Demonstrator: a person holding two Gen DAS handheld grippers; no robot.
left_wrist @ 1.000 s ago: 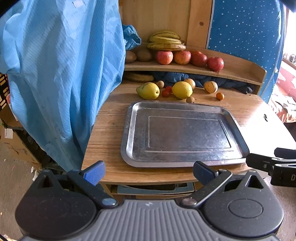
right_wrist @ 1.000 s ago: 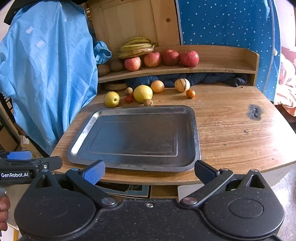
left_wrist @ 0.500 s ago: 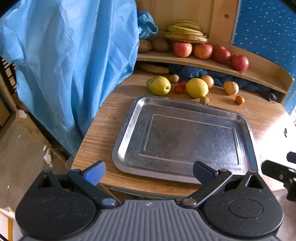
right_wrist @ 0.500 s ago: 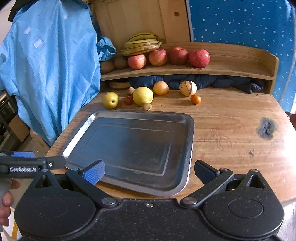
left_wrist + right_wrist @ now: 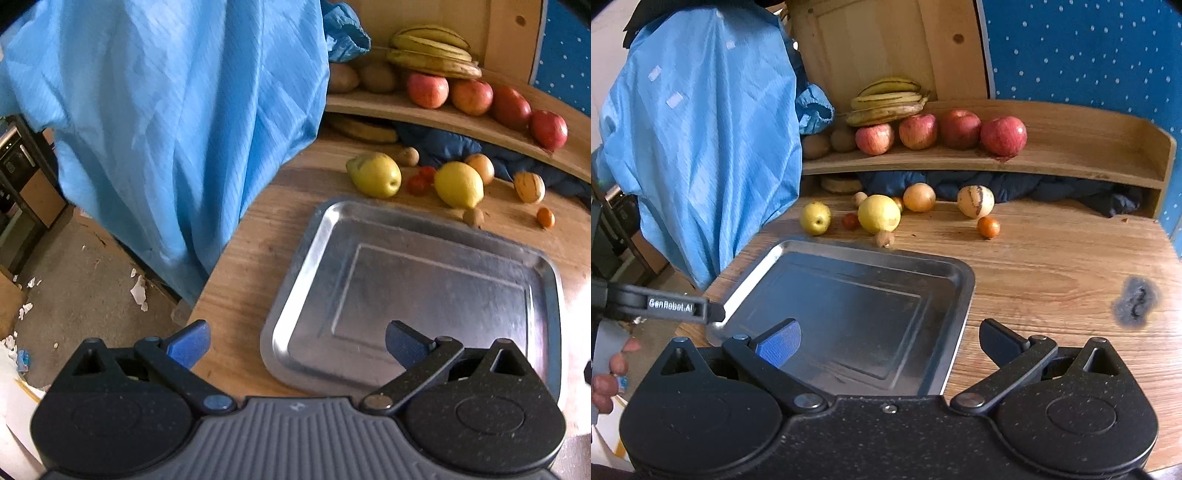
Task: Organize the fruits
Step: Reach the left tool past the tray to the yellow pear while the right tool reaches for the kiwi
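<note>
While both tools hang over the near edge of the wooden surface (image 5: 1052,258), the left hand-held gripper (image 5: 297,341) is spread wide with nothing between its blue-padded fingers (image 5: 188,341), and the right hand-held gripper (image 5: 890,341) is equally wide apart and empty. Just beyond them lies a bare rectangular silver metal tray (image 5: 960,295). Past its far rim, loose fruit sits on the surface: a yellow-green pear (image 5: 815,218), a small red tomato (image 5: 850,220), a large yellow lemon (image 5: 879,214) with a small brown nut-like fruit (image 5: 884,239) in front of it touching the tray's rim, a striped cream melon-like fruit (image 5: 976,201) and a small orange citrus (image 5: 988,227). On the raised wooden shelf (image 5: 1071,162) behind stand four red apples (image 5: 919,131) under a bunch of yellow bananas (image 5: 888,99). A blue hanging garment (image 5: 701,147) drapes at the left.
</note>
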